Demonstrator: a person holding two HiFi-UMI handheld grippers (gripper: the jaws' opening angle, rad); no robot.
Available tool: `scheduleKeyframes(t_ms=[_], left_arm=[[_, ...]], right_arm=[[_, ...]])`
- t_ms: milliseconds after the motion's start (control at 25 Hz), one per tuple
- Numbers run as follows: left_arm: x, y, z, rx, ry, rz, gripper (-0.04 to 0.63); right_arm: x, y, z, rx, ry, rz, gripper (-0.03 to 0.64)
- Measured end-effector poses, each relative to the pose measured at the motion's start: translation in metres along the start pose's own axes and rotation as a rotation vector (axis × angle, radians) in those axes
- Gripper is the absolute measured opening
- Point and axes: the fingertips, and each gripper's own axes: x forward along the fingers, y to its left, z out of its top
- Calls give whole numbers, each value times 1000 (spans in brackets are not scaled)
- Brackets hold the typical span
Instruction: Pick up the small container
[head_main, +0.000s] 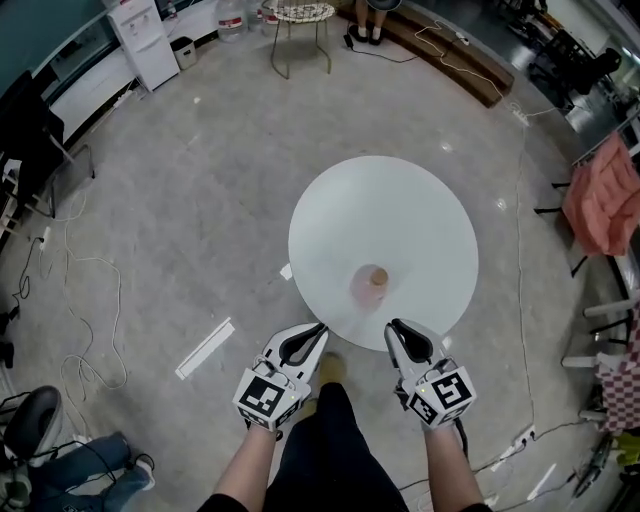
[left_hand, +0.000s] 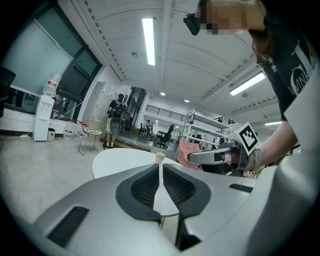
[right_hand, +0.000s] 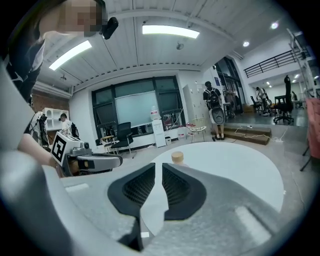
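Pale concrete floor surrounds the round white worktop, where the small tan cylindrical container stands upright near the nearer edge. Only the head view shows the left gripper and right gripper side by side at that edge, with the container ahead between them. Each gripper's own view shows its jaws: the left's together and empty, the right's a narrow slit apart with nothing between.

Table top smooth, matt white. Small container pinkish, looks plastic, tan lid matt. Floor grey concrete, slight sheen.
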Motion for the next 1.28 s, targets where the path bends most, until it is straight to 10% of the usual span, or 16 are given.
scheduleKeyframes(t_ms=[560,1280], left_arm=[[40,19,-3,-7,39,-5,26],[78,39,-9,82,28,-77,26]], right_arm=[[52,-40,-4,-57,26,21,178],[104,-50,-5,-153,-9,63,183]])
